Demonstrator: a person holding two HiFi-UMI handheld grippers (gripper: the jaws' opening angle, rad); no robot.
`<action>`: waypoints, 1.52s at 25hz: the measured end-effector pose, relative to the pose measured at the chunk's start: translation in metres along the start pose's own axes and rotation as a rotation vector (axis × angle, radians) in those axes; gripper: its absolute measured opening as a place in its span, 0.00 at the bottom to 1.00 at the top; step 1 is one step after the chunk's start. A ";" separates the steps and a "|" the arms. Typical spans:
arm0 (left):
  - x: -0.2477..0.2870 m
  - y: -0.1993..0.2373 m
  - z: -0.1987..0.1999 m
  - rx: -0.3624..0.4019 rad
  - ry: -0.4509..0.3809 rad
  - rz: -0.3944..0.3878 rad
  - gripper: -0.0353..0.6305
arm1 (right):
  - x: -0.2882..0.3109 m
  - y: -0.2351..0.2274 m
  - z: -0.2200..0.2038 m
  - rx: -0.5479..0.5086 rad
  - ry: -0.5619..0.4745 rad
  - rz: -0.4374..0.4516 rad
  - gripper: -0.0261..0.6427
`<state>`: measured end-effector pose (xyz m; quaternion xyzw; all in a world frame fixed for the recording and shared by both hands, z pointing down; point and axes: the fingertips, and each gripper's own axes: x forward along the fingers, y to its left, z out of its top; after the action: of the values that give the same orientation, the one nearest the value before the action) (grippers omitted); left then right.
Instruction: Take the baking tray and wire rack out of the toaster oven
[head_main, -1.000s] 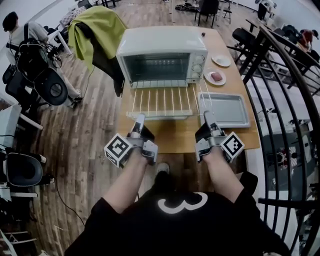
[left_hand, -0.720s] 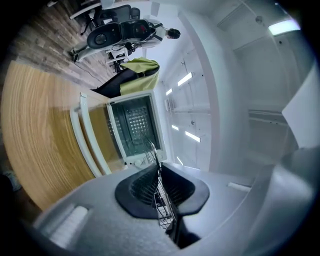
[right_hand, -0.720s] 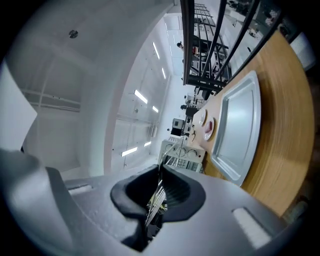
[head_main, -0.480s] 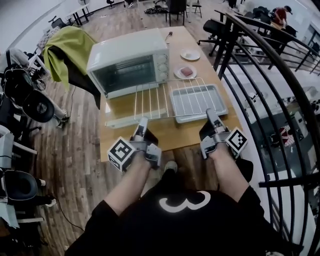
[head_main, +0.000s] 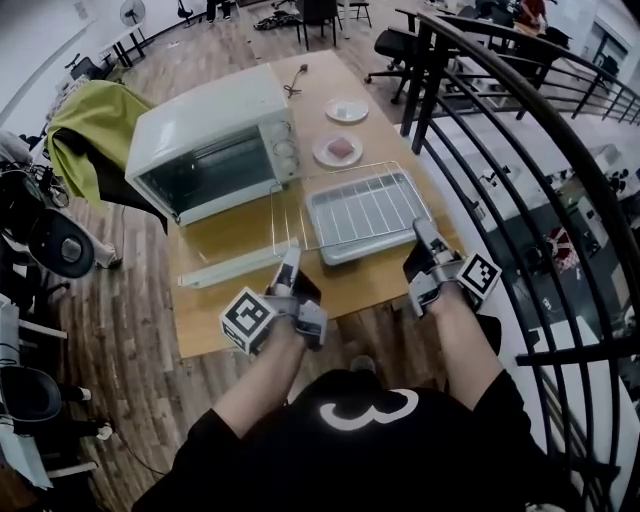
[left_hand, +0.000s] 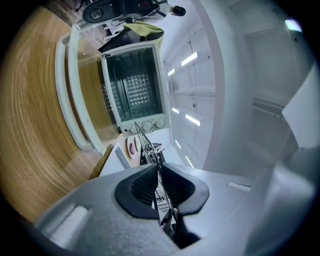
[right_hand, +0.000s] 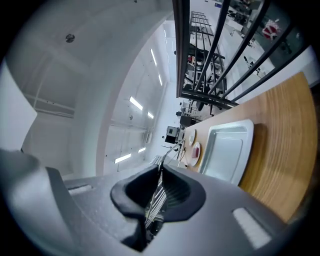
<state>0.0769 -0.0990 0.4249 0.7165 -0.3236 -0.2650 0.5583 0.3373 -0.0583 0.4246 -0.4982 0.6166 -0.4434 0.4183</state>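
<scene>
1. L gripper (head_main: 288, 260) & R gripper (head_main: 424, 233) are both clenched on the near edge of the wire rack (head_main: 352, 205), one per corner.
2. Rack is out of the toaster oven (head_main: 210, 140), over the baking tray (head_main: 372, 250) on the table (head_main: 225, 305), at oven's 4 o'clock. Touching or not: can't tell.
3. Step, prob.: set rack down. Hold both hands level & in sync, no twist.
4. Lower gently, clear of oven door (head_main: 232, 268) at tray's 9 o'clock. Let go only once it lies flat.
</scene>
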 end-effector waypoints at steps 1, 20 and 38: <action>0.008 0.004 -0.006 -0.001 0.005 0.003 0.09 | 0.003 -0.007 0.008 0.000 0.002 -0.003 0.08; 0.089 0.072 -0.078 -0.060 0.067 0.171 0.11 | 0.022 -0.115 0.084 0.011 0.057 -0.155 0.08; 0.073 0.116 -0.117 -0.133 0.199 0.433 0.13 | -0.003 -0.173 0.079 -0.143 0.139 -0.450 0.14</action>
<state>0.1918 -0.1002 0.5641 0.6146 -0.3949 -0.0882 0.6772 0.4558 -0.0851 0.5707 -0.6195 0.5474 -0.5139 0.2292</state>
